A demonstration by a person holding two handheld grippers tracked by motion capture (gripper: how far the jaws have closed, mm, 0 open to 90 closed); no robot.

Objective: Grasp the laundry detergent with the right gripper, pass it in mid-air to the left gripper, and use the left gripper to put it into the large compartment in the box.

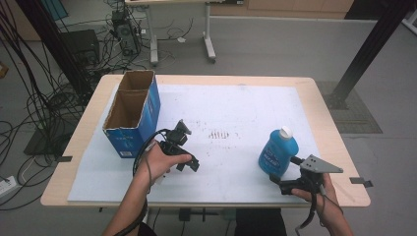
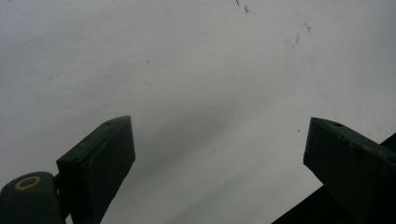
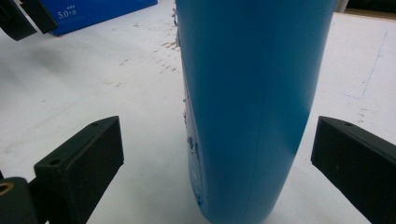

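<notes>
Right gripper point(image 3: 212, 154): jaws spread wide on either side of the bottle, pads clear of it.
Bottle point(image 1: 278, 152): blue with a white cap, upright on the white mat point(image 1: 226, 108), near the table's right edge, just ahead of the right gripper.
Left gripper point(image 1: 184, 150): jaws wide apart, holding nothing, over bare mat.
Box point(image 1: 133, 113): blue cardboard, open-topped, far left on the mat.

Blue bottle point(image 3: 252, 107) upright btwn right gripper point(image 3: 217, 163) fingers, gaps both sides; blue box point(image 3: 102, 11) behind.
</notes>
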